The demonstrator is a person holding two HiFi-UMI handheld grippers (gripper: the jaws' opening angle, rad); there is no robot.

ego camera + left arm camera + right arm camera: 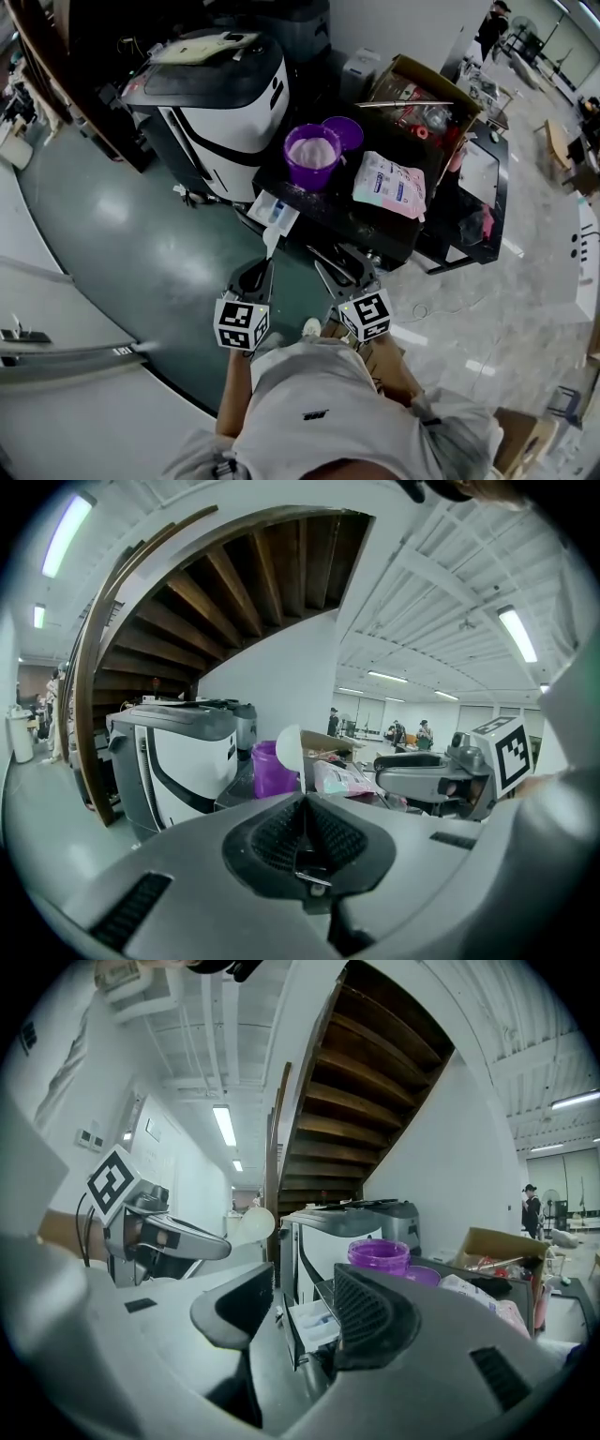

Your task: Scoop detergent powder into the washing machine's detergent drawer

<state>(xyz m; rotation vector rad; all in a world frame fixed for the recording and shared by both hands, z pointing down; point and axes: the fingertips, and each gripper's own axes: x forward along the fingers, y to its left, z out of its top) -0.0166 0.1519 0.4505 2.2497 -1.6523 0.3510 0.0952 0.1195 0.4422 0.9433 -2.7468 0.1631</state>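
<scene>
Left gripper (302, 825) clamping white scoop (289, 748) handle near open detergent drawer (274, 209); right gripper (302, 1290) gaping, holding nothing. Risk: scoop tipping, any powder spilling onto floor (141, 253).

Spoon (289, 746) handle buried between pressed-together jaws of left gripper (302, 803); whether bowl carries powder, cannot tell. Tub (268, 771) partly behind spoon. Washing machine (173, 761) base blocked by gripper body. Drawer (307, 1324) half hidden behind jaw of right gripper (305, 1288); compartments unclear. Packet (390, 185) print too small. Box (419, 99) contents jumbled, unclear. Distant people (333, 720) mere specks.
</scene>
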